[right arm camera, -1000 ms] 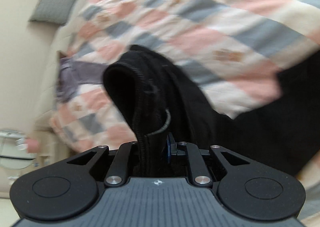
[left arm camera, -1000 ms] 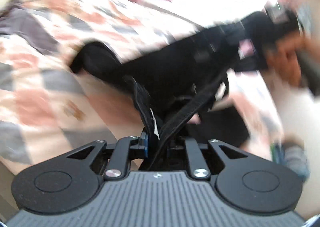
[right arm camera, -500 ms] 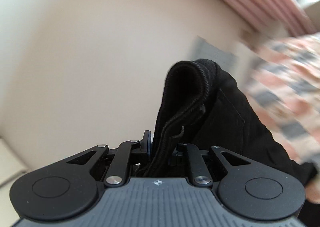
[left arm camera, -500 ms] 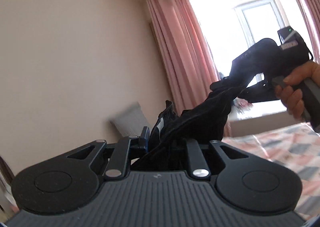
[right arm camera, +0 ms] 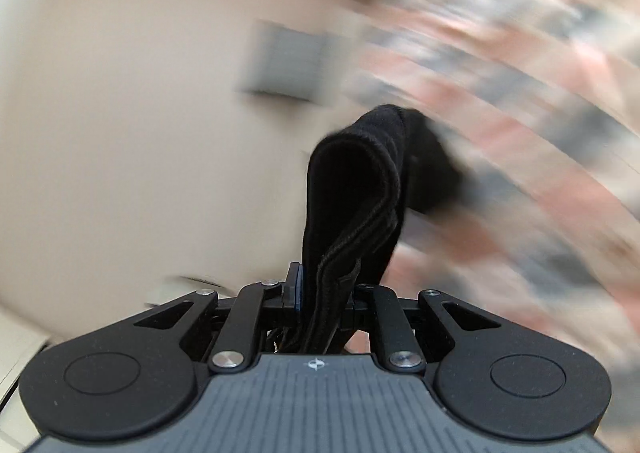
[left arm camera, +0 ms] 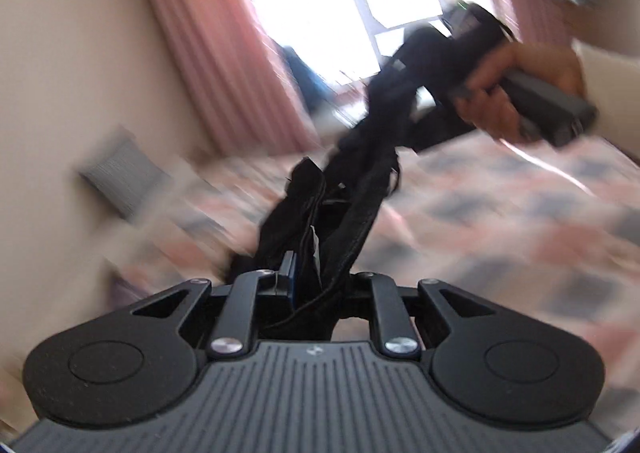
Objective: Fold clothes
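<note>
a black garment [left arm camera: 360,181] stretches in mid-air between 2 grippers above a bed [left arm camera: 500,221] with a pink-and-grey checked cover. the left gripper [left arm camera: 316,281] has its jaws clenched on one bunched edge; the right gripper [right arm camera: 324,293], gripped by a hand [left arm camera: 516,93], clamps a folded seam. pink curtains [left arm camera: 208,53] and a grey pillow [left arm camera: 120,177] blur behind.

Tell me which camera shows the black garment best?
The left wrist view: there the black garment stretches from the left gripper up to the right gripper, above the checked bedspread. The right wrist view shows only a folded, stitched edge clamped in its own gripper, against a blurred background.
</note>
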`<state>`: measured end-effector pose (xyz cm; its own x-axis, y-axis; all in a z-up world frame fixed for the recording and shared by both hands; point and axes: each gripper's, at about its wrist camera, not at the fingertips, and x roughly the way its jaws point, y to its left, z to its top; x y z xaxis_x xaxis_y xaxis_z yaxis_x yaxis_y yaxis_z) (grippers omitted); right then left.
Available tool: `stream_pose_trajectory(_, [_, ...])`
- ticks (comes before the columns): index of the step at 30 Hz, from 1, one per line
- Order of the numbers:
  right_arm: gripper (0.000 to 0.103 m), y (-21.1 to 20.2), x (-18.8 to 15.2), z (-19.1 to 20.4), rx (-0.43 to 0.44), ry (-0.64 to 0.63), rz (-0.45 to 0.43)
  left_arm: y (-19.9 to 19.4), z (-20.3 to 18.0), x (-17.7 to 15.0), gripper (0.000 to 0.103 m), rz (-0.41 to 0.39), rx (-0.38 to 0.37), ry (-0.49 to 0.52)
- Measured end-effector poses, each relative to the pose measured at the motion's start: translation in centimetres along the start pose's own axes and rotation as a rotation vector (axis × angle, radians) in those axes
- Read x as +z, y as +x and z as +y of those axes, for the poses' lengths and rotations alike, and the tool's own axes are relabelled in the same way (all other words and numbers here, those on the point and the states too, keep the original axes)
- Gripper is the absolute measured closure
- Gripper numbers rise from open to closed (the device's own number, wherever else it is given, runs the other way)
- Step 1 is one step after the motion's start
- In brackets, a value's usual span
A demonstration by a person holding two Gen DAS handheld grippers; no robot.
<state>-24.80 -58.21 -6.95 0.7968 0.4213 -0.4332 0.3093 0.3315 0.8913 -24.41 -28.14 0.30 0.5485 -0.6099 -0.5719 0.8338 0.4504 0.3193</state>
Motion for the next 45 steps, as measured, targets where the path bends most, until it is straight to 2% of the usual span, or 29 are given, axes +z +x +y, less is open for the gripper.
stream_pose_trajectory(3, [0.091, -2.6, -4.5, -13.2, -0.227, 0.127, 0.067, 4.6, -8.1, -7.5, 0.089, 0.216, -0.211, -0.011])
stream_pose_trajectory(6, [0.093, -5.4, -9.0, -24.3, -0.421, 0.293, 0.078, 7.4, -14.8, -15.7, 0.091, 0.39, -0.331, 0.084])
stream_pose_trajectory(7, [0.094, -6.4, -10.5, -27.0, -0.46, 0.33, 0.069, 7.7, -17.0, -17.3, 0.091, 0.422, -0.354, 0.117])
stream_pose_trajectory(8, [0.095, -7.8, -12.3, -29.1, -0.456, 0.364, 0.039, 8.4, -19.0, -17.9, 0.092, 0.454, -0.385, 0.133])
stream_pose_trajectory(9, [0.095, -9.2, -13.1, -30.0, -0.441, 0.372, 0.006, 8.5, -21.0, -17.7, 0.092, 0.464, -0.416, 0.146])
stream_pose_trajectory(11, [0.095, -11.8, -13.8, -30.9, -0.416, 0.366, -0.056, 7.0, -23.6, -16.0, 0.095, 0.405, -0.468, 0.214])
stream_pose_trajectory(12, [0.095, -12.9, -13.6, -30.8, -0.42, 0.345, -0.075, 6.8, -24.4, -14.6, 0.102, 0.385, -0.496, 0.224])
stream_pose_trajectory(15, [0.095, -15.0, -11.6, -28.8, -0.444, 0.293, -0.121, 6.3, -26.8, -11.3, 0.103, 0.321, -0.569, 0.246])
stream_pose_trajectory(17, [0.096, -15.5, -10.9, -28.2, -0.506, 0.266, -0.132, 6.6, -28.5, -10.4, 0.103, 0.292, -0.635, 0.227])
stream_pose_trajectory(19, [0.093, -15.3, -10.5, -27.7, -0.606, 0.244, -0.138, 6.2, -30.2, -10.5, 0.101, 0.267, -0.65, 0.249])
stream_pose_trajectory(20, [0.085, -15.2, -10.6, -28.1, -0.656, 0.247, -0.141, 6.1, -30.8, -10.6, 0.093, 0.262, -0.661, 0.259])
stream_pose_trajectory(21, [0.063, -15.1, -10.7, -28.5, -0.707, 0.256, -0.143, 6.1, -31.1, -10.9, 0.078, 0.282, -0.68, 0.267])
stream_pose_trajectory(22, [0.051, -15.2, -11.3, -28.6, -0.741, 0.254, -0.163, 6.2, -31.2, -11.7, 0.075, 0.3, -0.696, 0.271])
stream_pose_trajectory(23, [0.04, -15.5, -12.0, -28.5, -0.769, 0.247, -0.191, 6.0, -30.1, -12.1, 0.075, 0.298, -0.7, 0.267])
stream_pose_trajectory(24, [0.038, -15.9, -12.8, -28.3, -0.767, 0.243, -0.214, 5.8, -28.9, -12.5, 0.074, 0.299, -0.698, 0.263])
stream_pose_trajectory(25, [0.036, -16.3, -13.9, -28.1, -0.741, 0.25, -0.234, 5.8, -27.3, -12.8, 0.072, 0.309, -0.677, 0.254])
stream_pose_trajectory(27, [0.026, -16.2, -16.5, -27.9, -0.66, 0.296, -0.272, 6.9, -23.0, -14.1, 0.068, 0.363, -0.601, 0.198])
stream_pose_trajectory(30, [0.026, -15.8, -21.3, -27.3, -0.56, 0.368, -0.33, 9.3, -15.0, -16.8, 0.068, 0.479, -0.426, 0.064])
stream_pose_trajectory(34, [0.026, -13.1, -28.8, -27.3, -0.498, 0.517, -0.379, 12.6, -1.7, -21.9, 0.068, 0.656, -0.161, -0.193])
stream_pose_trajectory(37, [0.026, -10.7, -34.1, -27.2, -0.483, 0.635, -0.428, 13.7, 8.3, -25.2, 0.068, 0.718, -0.032, -0.371])
stream_pose_trajectory(41, [0.026, -6.5, -38.6, -26.1, -0.522, 0.731, -0.558, 16.3, 18.7, -28.5, 0.061, 0.713, 0.045, -0.503])
stream_pose_trajectory(45, [0.026, -2.4, -41.6, -24.0, -0.596, 0.823, -0.72, 20.9, 28.5, -31.7, 0.06, 0.692, 0.039, -0.677])
